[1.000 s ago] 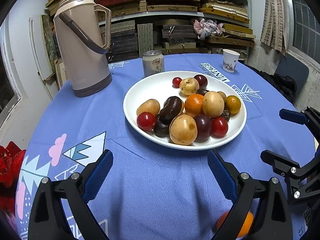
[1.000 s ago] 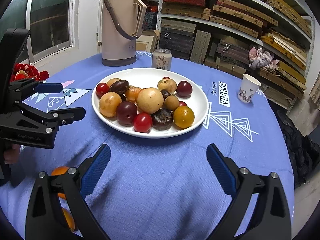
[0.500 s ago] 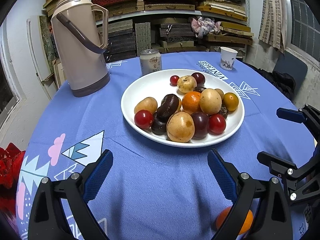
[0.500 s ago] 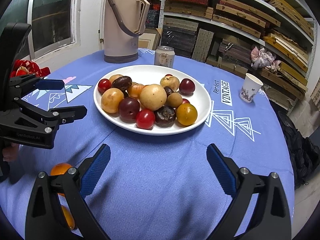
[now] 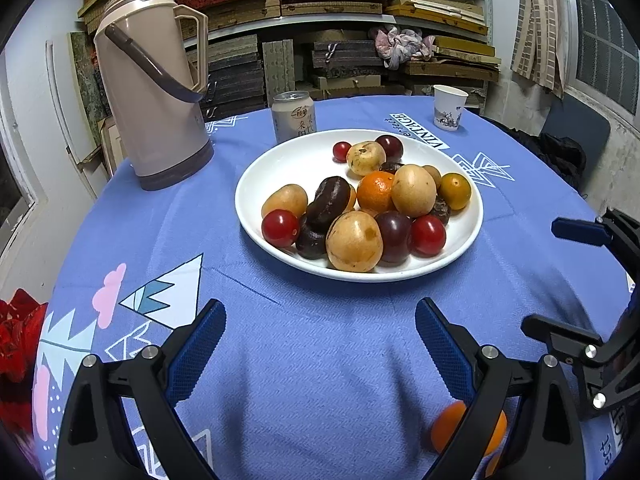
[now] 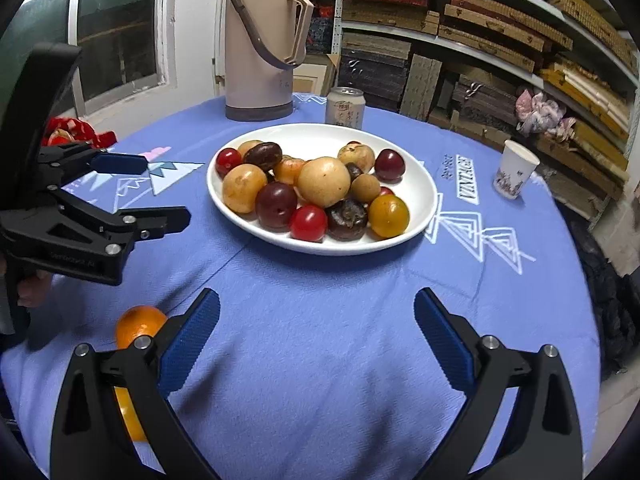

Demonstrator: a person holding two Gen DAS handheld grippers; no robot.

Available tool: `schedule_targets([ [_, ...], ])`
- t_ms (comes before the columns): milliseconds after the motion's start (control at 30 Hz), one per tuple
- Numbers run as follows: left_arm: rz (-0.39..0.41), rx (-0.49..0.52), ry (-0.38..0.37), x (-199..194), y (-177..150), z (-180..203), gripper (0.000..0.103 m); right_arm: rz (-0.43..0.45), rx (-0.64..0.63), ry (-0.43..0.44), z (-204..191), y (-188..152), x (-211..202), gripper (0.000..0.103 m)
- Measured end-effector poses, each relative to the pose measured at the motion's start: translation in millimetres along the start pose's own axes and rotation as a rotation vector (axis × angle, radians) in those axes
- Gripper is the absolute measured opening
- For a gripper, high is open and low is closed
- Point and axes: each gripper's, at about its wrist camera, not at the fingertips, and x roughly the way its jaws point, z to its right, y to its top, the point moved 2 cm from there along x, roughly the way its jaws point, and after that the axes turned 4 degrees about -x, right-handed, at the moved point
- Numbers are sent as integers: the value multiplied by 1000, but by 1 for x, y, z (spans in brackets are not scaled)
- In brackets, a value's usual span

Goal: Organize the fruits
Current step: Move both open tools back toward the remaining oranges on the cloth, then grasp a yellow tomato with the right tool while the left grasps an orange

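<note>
Both pairs of blue-padded fingers are spread wide and grip nothing: we see the left gripper [image 5: 318, 344] hanging above bare blue tablecloth [image 5: 320, 380] short of the plate, and the right gripper [image 6: 316, 340] doing the same from the other side. From the right wrist view the left gripper [image 6: 154, 190] shows at the left edge, its jaws apart, with a person's fingers [image 6: 30, 288] on its handle; from the left wrist view the right gripper [image 5: 560, 276] shows at the right edge, likewise released. Our fruit is mostly heaped on the white plate [image 5: 280, 160] in the middle of the round table — yellow-brown round fruits, an orange [image 5: 376, 190], dark plums, red cherry tomatoes [image 5: 281, 227] and a dark brown oblong fruit [image 5: 332, 200] lying across the pile. Two oranges lie off the plate on the cloth, near the table's front edge between the two grippers: one loose orange [image 6: 138, 324] sits just beside the right gripper's left finger, and a second one [image 6: 128, 416] lies closer still, partly hidden behind that finger's black arm. Beyond the plate stand a beige thermos [image 5: 154, 80], a drink can [image 5: 294, 116] just behind the plate's rim, and a paper cup [image 5: 449, 107] well apart to the right — all upright
</note>
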Motion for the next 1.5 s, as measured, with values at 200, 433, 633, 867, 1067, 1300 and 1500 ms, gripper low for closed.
schedule_targets([
  [200, -9, 4, 9, 3, -1, -1, 96, 44, 70, 138, -1, -6, -25, 96],
  [433, -27, -7, 22, 8, -2, -4, 96, -26, -58, 299, -45, -30, -43, 96],
  [633, -32, 4, 17, 9, -3, -2, 96, -76, -120, 340, -71, -39, -36, 96],
  [867, -56, 1, -48, 7, -5, 1, 96, -168, -215, 366, -99, -50, -21, 60],
  [1067, -96, 56, -134, 1, -16, 13, 96, -185, -263, 319, -108, -54, -13, 38],
  [1300, -138, 61, -245, -6, -27, 20, 96, -169, -146, 200, -60, -52, -21, 38],
  [1500, -151, 191, -254, -8, -43, 48, 96, -170, -109, 164, -40, -56, -28, 38],
])
